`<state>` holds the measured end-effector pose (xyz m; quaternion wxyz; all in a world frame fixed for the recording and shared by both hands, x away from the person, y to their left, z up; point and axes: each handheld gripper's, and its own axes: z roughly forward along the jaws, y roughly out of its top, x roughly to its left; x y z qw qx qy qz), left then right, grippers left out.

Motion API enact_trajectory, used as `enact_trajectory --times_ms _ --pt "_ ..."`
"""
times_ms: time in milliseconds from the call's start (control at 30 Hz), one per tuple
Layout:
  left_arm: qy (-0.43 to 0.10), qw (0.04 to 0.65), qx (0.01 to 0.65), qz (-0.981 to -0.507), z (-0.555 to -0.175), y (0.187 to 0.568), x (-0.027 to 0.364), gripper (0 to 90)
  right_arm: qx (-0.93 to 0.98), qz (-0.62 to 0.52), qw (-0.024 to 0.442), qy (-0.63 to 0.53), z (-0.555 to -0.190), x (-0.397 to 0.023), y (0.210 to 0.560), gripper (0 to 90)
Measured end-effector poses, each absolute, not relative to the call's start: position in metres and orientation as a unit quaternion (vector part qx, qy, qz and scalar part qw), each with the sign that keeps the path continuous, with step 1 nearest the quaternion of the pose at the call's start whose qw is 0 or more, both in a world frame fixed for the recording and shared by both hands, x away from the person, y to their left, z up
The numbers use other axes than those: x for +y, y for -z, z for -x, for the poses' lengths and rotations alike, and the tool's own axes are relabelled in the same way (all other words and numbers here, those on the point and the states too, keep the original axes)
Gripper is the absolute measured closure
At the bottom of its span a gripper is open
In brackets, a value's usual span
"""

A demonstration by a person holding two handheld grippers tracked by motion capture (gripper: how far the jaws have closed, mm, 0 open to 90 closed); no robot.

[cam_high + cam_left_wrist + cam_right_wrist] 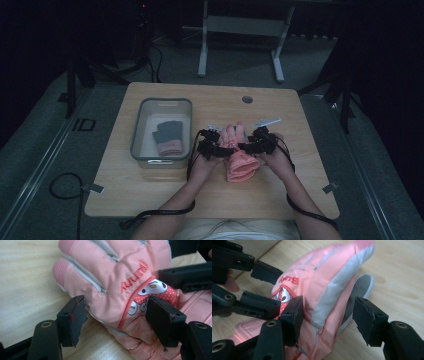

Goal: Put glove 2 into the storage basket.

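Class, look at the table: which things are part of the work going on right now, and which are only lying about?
In the work:
pink glove
left gripper, jaws astride the glove's edge
right gripper, jaws astride the glove's other edge

Lying about:
grey bin
grey glove in the bin
table

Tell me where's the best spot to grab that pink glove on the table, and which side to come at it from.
Probably the pink glove is best taken across its body near the cuff, just below the cartoon patch, coming from above with one pad on each long edge. It lies flat on the table and the padded fingers look bulky and floppy, so a mid-body pinch should bunch less. Both claws already straddle it there.
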<state>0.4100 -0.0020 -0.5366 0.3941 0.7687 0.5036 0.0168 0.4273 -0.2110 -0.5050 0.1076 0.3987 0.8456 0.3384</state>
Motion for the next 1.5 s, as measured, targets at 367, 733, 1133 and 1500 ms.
enact_trajectory --times_ms 367,733,1133,1500 --pt "0.031 0.405 0.512 -0.757 -0.416 0.552 0.002 35.5 0.83 -0.442 0.001 -0.34 -0.443 -0.216 0.526 44.8" --pt "0.065 0.43 0.497 -0.751 -0.419 0.552 0.006 66.8 0.826 -0.443 0.007 -0.349 -0.438 -0.214 0.525 58.2" --pt "0.027 0.431 0.462 -0.774 -0.411 0.519 -0.006 72.7 0.807 -0.439 0.015 -0.396 -0.425 -0.23 0.511 63.0" --pt "-0.006 0.441 0.441 -0.781 -0.412 0.468 -0.009 73.5 0.789 -0.432 0.048 -0.434 -0.418 -0.235 0.474 63.2"
